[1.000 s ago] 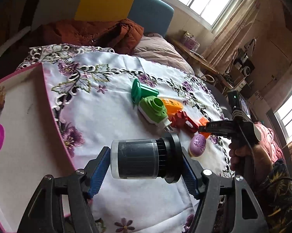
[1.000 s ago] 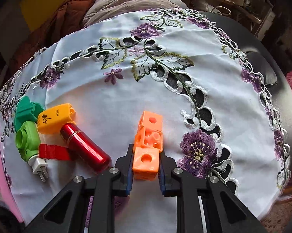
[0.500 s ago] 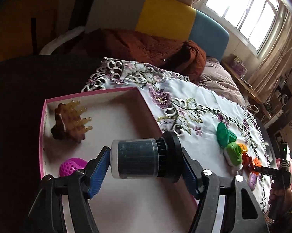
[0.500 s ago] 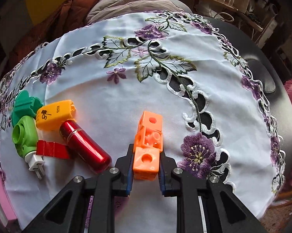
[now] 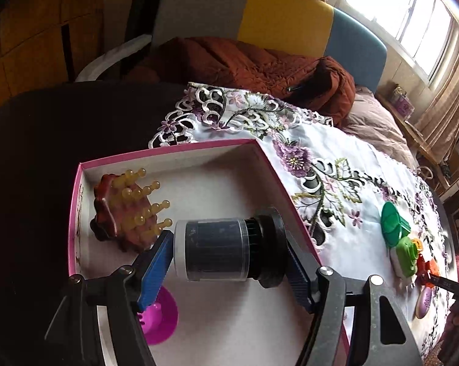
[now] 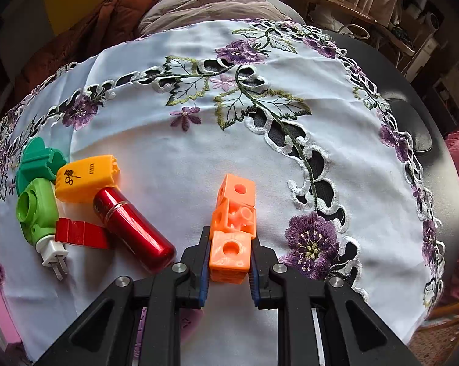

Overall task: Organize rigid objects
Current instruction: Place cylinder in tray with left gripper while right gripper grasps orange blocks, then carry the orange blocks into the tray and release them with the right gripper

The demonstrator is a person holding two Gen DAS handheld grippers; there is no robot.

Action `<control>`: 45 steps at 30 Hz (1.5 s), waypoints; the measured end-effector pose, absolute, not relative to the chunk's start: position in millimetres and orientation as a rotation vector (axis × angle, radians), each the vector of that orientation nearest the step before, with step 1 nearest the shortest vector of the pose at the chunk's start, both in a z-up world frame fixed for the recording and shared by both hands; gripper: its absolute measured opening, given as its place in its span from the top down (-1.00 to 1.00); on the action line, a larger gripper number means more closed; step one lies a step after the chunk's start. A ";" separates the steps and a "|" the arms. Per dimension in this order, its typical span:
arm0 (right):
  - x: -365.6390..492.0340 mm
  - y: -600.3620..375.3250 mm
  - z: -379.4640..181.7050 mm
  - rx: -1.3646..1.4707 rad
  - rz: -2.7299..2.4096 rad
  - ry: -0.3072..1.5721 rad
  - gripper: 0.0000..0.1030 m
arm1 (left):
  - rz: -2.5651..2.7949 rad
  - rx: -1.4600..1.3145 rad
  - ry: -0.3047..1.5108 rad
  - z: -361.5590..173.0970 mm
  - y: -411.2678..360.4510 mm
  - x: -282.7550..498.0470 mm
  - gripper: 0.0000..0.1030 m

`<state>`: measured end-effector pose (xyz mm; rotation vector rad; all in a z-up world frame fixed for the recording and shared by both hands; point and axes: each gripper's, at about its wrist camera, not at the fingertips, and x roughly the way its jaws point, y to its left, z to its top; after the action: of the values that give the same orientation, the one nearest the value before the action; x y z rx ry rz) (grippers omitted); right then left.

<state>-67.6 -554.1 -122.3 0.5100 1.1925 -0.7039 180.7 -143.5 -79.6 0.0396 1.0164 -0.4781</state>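
My left gripper (image 5: 229,253) is shut on a black capped jar (image 5: 226,250), held sideways above the pink-rimmed box (image 5: 168,152). In the box lie a brown comb with yellow pegs (image 5: 125,210) and a magenta piece (image 5: 162,320). My right gripper (image 6: 229,259) is shut on a stack of orange cubes (image 6: 232,222) over the embroidered tablecloth (image 6: 199,140). To its left lie a red cylinder (image 6: 134,225), a red block (image 6: 77,233), an orange case (image 6: 86,178), a light green plug (image 6: 37,210) and a dark green piece (image 6: 37,161).
The same toy pile shows far right in the left wrist view (image 5: 403,244), with a purple egg (image 5: 424,300). A brown jacket (image 5: 259,67) and a pillow (image 5: 372,122) lie beyond the table. The dark table edge (image 6: 427,128) curves at the right.
My left gripper has swung left with the jar, from over the cloth to over the box. The right gripper holds the orange cubes nearly still.
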 end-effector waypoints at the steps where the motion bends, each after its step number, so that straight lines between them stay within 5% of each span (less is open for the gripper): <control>1: -67.7 -554.1 -122.4 0.509 -0.704 1.193 0.60 | -0.472 0.041 1.029 -81.5 -144.2 182.3 -0.36; 45: -70.3 -549.1 -113.5 0.440 -0.729 1.178 0.60 | -0.343 0.010 0.947 -52.4 -69.2 64.6 -0.41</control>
<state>-70.3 -549.1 -113.5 0.4395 1.1778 -0.7292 64.6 -69.2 -52.4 0.0100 0.9471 -0.3435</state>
